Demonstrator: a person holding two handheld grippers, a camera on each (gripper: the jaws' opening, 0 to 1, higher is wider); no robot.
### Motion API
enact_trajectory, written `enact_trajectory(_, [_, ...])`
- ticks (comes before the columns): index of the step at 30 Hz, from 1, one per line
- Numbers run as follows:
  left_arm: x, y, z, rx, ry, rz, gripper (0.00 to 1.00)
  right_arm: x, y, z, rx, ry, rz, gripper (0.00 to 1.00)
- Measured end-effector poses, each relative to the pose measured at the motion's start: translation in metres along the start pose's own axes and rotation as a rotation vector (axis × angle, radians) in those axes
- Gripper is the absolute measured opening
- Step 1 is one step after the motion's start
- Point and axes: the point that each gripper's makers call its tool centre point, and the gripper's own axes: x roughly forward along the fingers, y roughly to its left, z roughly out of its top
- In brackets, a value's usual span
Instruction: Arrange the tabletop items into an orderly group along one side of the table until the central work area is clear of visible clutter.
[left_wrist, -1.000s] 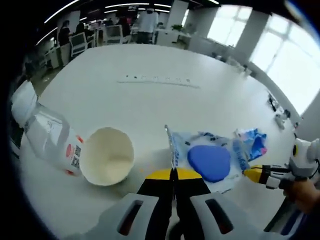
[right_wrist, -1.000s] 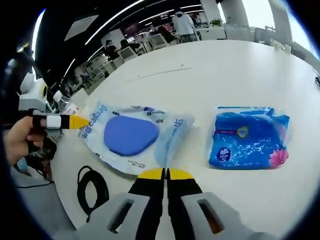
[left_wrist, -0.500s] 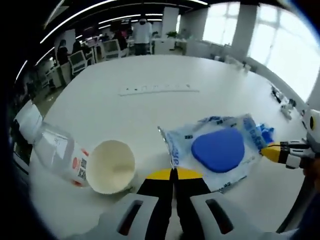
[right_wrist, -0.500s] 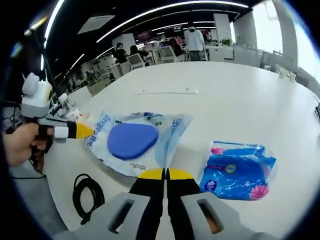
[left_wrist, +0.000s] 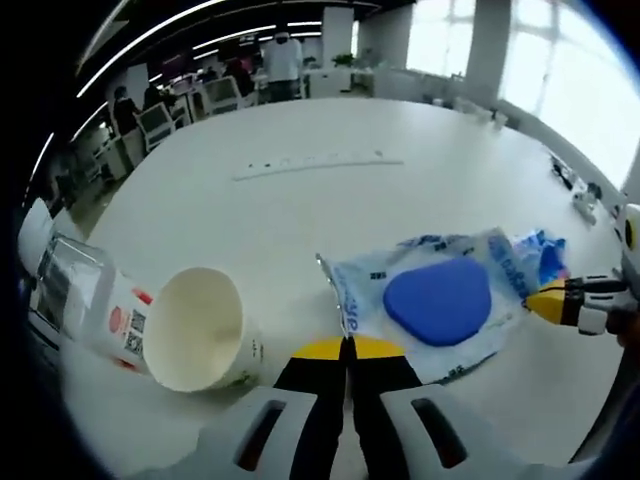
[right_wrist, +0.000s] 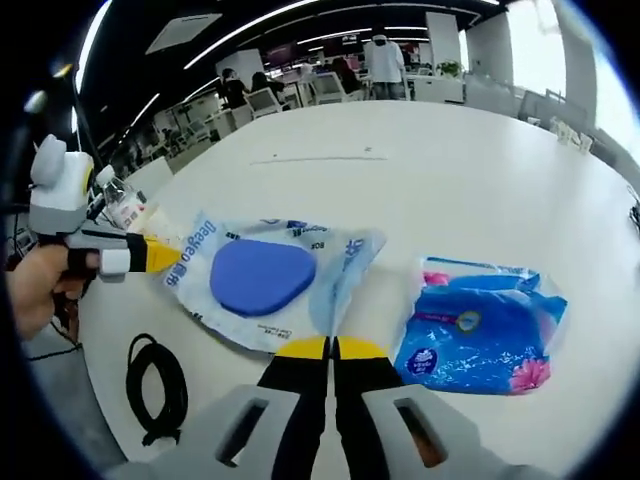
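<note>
A clear plastic bag with a blue pad inside (left_wrist: 438, 300) is stretched between both grippers. My left gripper (left_wrist: 347, 346) is shut on the bag's near edge. My right gripper (left_wrist: 547, 303) comes in from the right, with its yellow tips on the bag's far edge. In the right gripper view the bag (right_wrist: 262, 278) runs from my shut right gripper (right_wrist: 330, 347) to the left gripper (right_wrist: 165, 256), which a hand (right_wrist: 38, 288) holds. A blue tissue pack (right_wrist: 482, 325) lies right of the bag. A paper cup (left_wrist: 195, 330) lies on its side against a toppled plastic bottle (left_wrist: 75, 295).
The items lie on a white round table (left_wrist: 300, 215) with a white power strip (left_wrist: 318, 163) across its far middle. A coiled black cable (right_wrist: 155, 385) lies near the table's edge below the bag. Office chairs and people stand in the room beyond.
Both grippers keep their hold on the bag. It now covers more of the tissue pack in the left gripper view. The cup and bottle appear larger and further left there as the camera shifted.
</note>
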Motion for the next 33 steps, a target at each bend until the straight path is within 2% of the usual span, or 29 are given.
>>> enact_trajectory(6, [0.004,0.001,-0.011,0.000,0.015,0.004,0.00,0.006,-0.002,-0.011,-0.004,0.026,0.004,0.00])
enact_trajectory(11, [0.006,0.001,-0.014,0.012,0.018,0.011,0.00,0.006,-0.004,-0.011,0.008,0.026,0.009,0.00])
enact_trajectory(15, [0.010,0.004,-0.017,0.026,0.020,0.008,0.00,0.007,-0.005,-0.013,0.060,0.031,0.024,0.00])
enact_trajectory(17, [0.010,0.004,-0.017,0.020,0.019,0.010,0.00,0.007,-0.004,-0.014,0.042,0.041,0.025,0.00])
enact_trajectory(21, [0.011,0.002,-0.019,0.066,0.017,0.020,0.00,0.009,-0.002,-0.018,0.013,0.063,0.019,0.00])
enact_trajectory(22, [0.011,0.003,-0.019,0.062,0.015,0.019,0.00,0.010,-0.003,-0.021,0.014,0.070,0.020,0.00])
enact_trajectory(24, [0.011,0.003,-0.021,-0.016,0.009,0.015,0.00,0.010,-0.003,-0.020,0.060,0.049,0.022,0.00])
enact_trajectory(26, [0.011,0.002,-0.022,0.014,0.012,0.016,0.00,0.010,-0.004,-0.020,0.052,0.049,0.022,0.00])
enact_trajectory(27, [0.012,0.003,-0.021,0.054,0.009,0.019,0.00,0.010,-0.004,-0.020,0.047,0.049,0.021,0.00])
enact_trajectory(33, [0.013,0.002,-0.023,0.056,0.010,0.022,0.00,0.009,-0.002,-0.020,0.039,0.058,0.021,0.00])
